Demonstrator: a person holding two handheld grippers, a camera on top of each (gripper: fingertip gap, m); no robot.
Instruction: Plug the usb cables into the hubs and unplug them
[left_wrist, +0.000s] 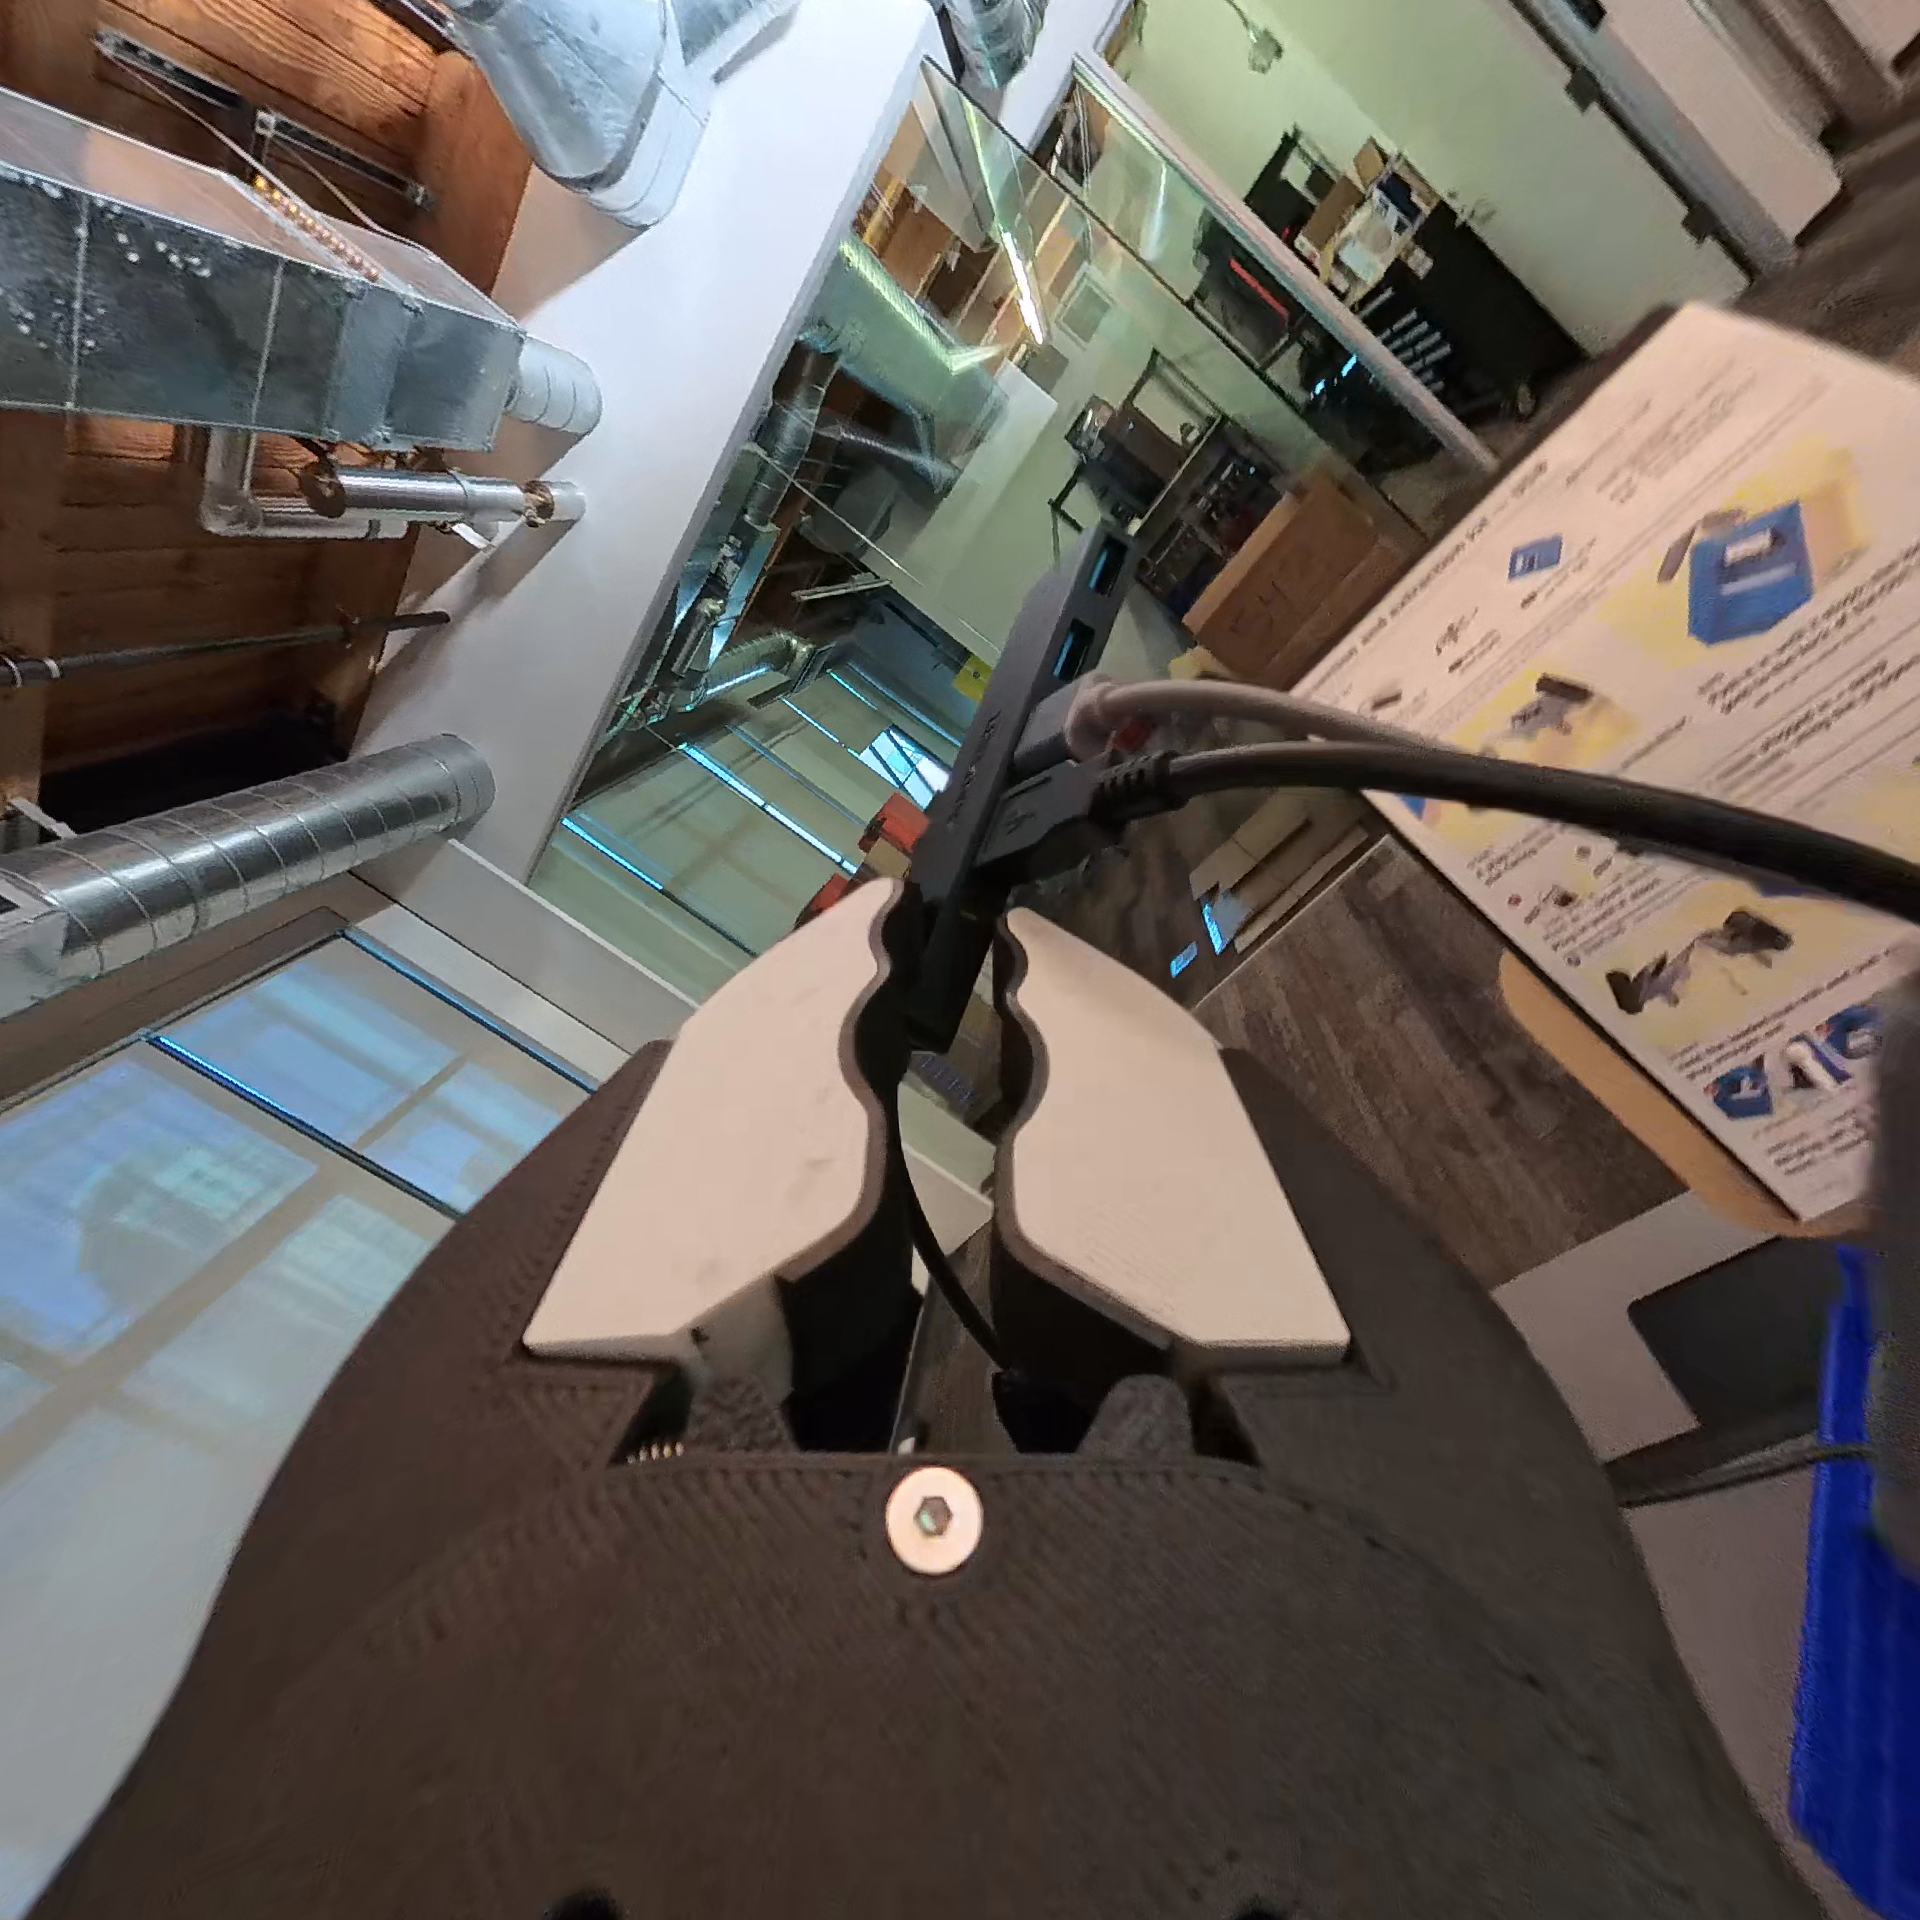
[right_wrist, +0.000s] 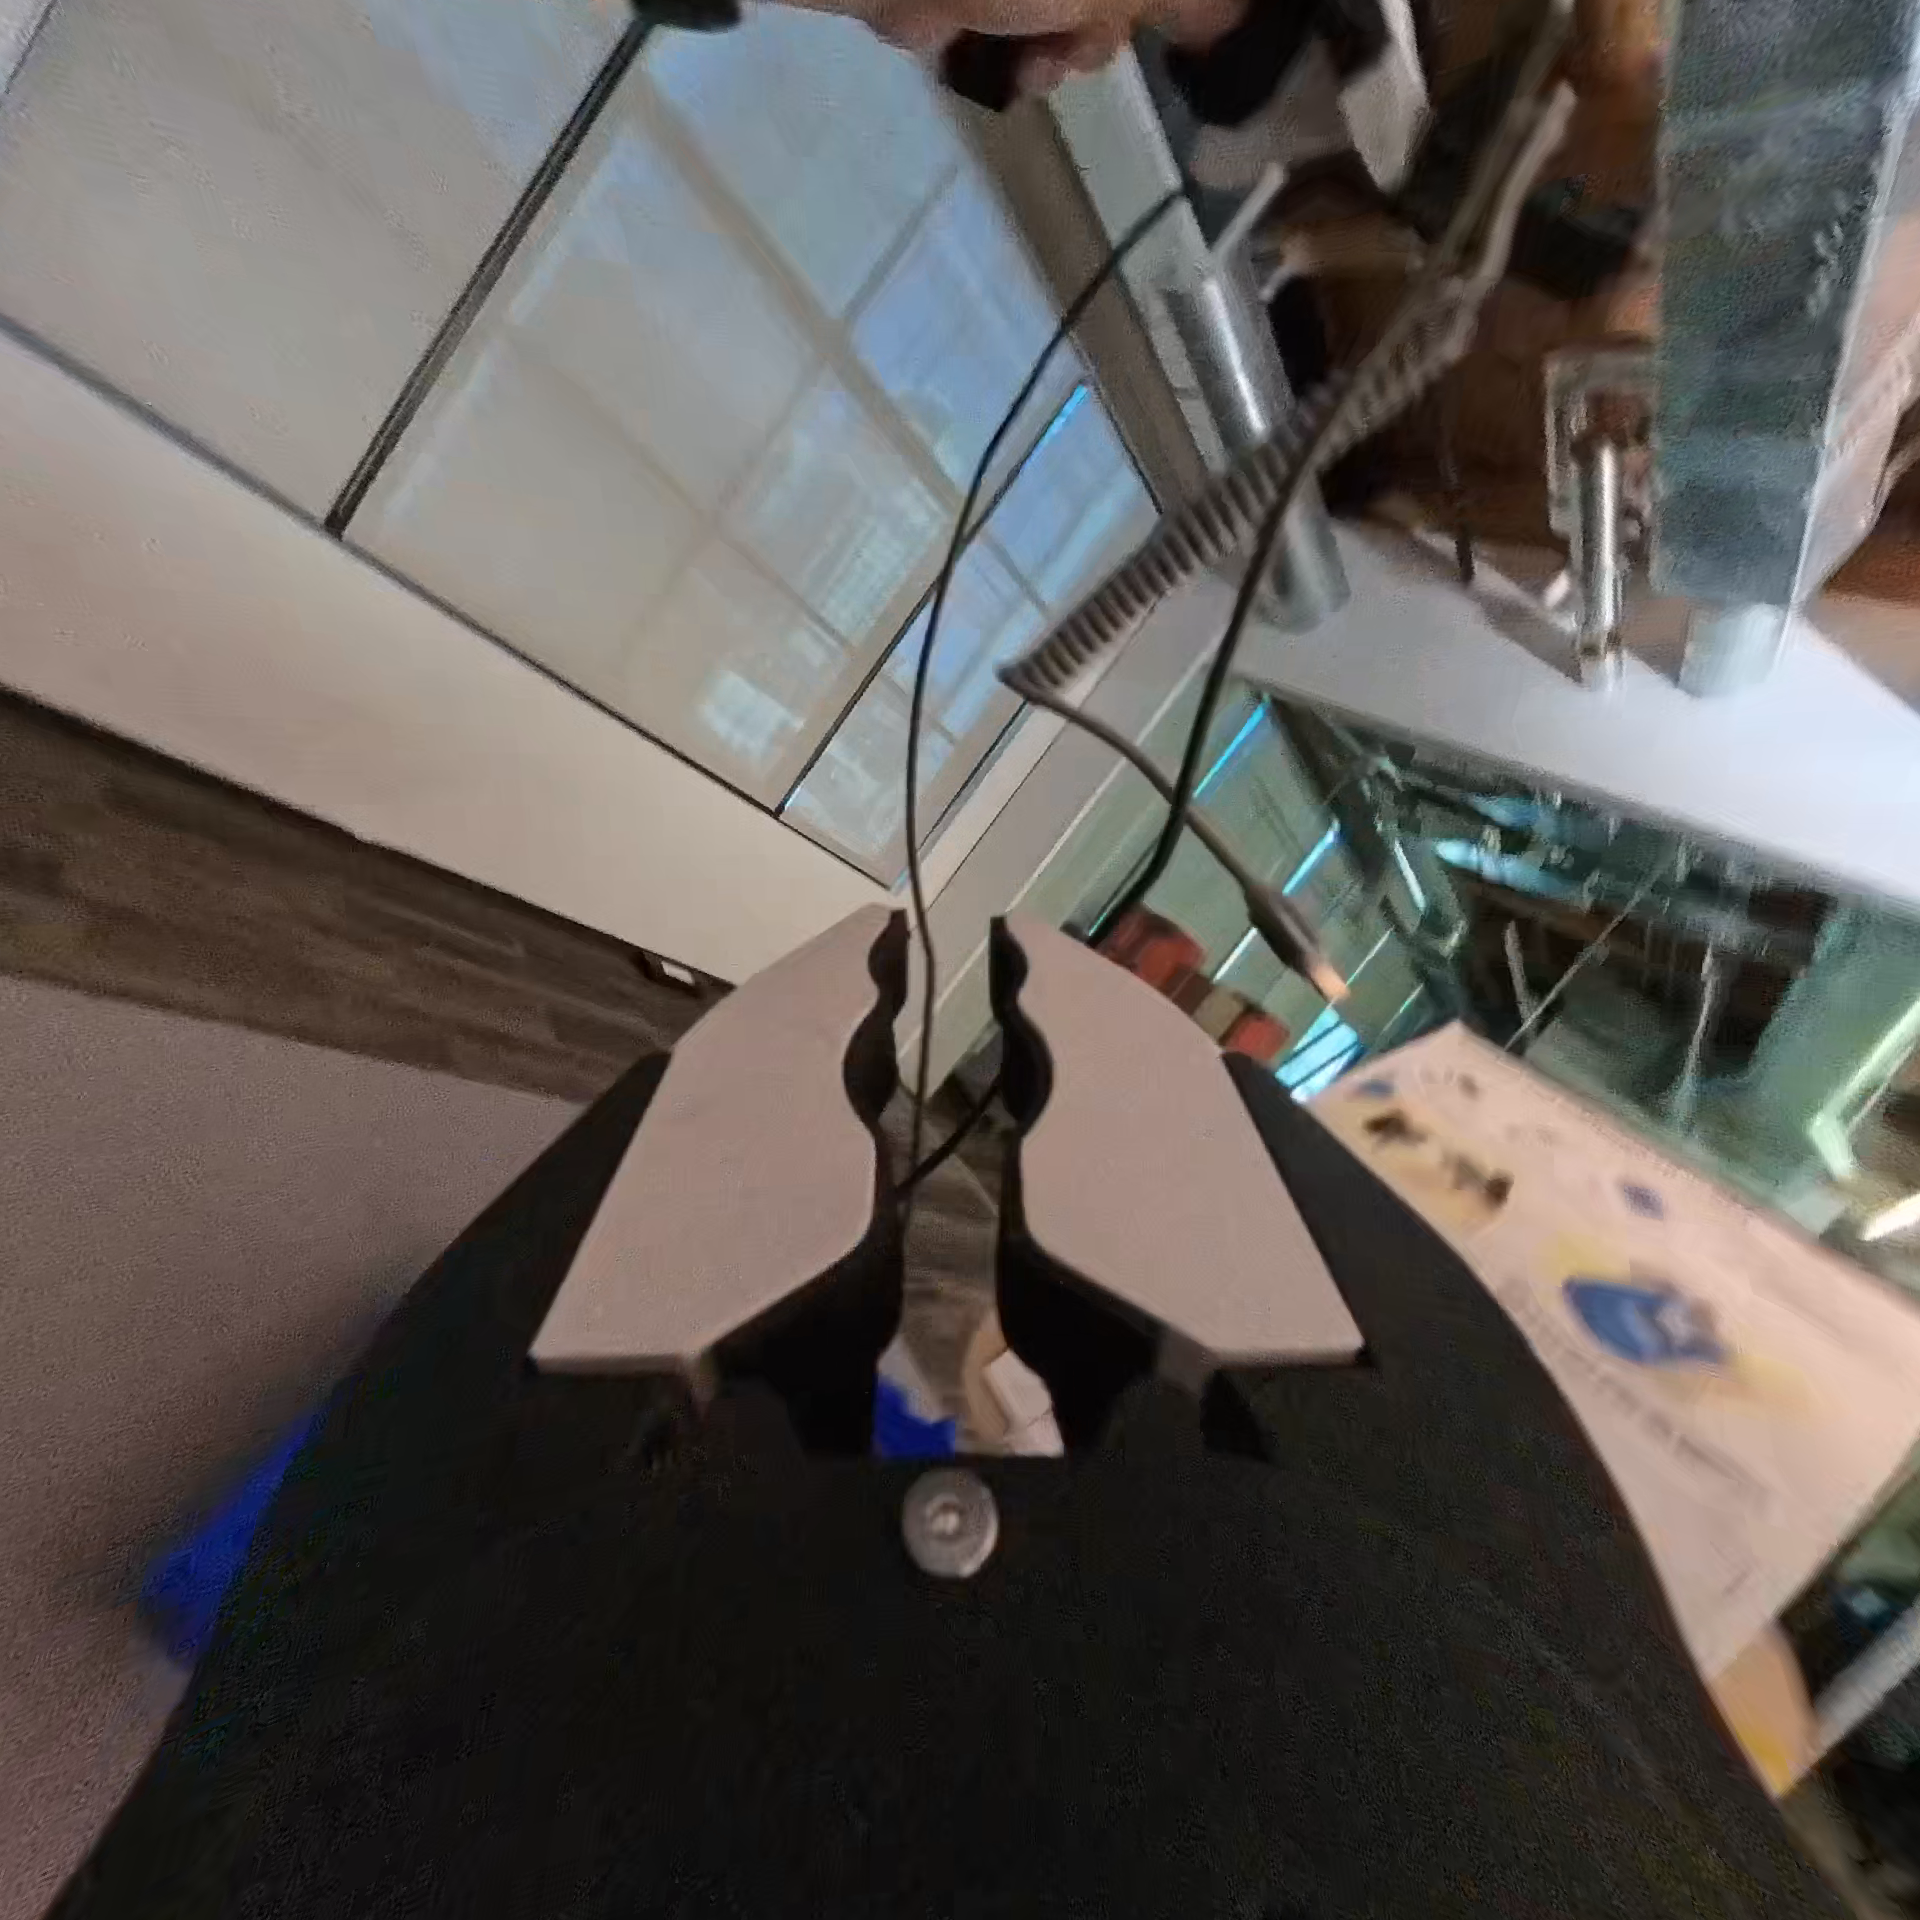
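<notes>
In the left wrist view my left gripper (left_wrist: 948, 940) is shut on the lower end of a slim black USB hub (left_wrist: 1023, 717) and holds it in the air, pointing up and to the right. A grey cable (left_wrist: 1226, 698) and a thick black cable (left_wrist: 1507, 795) are plugged into its side and run off right. The hub's thin tail (left_wrist: 940, 1262) drops between my fingers. In the right wrist view my right gripper (right_wrist: 948, 940) has a narrow gap, and a thin black cable (right_wrist: 916, 790) runs through it. A grey ribbed bar (right_wrist: 1195, 551) with a loose plug (right_wrist: 1314, 961) hangs beyond.
A wooden table with a printed sheet (left_wrist: 1662, 665) lies to the right in the left wrist view and also shows in the right wrist view (right_wrist: 1621, 1382). A blue object (left_wrist: 1860, 1621) is at the lower right. Windows, ducts and grey floor fill the background, and both views are steeply tilted.
</notes>
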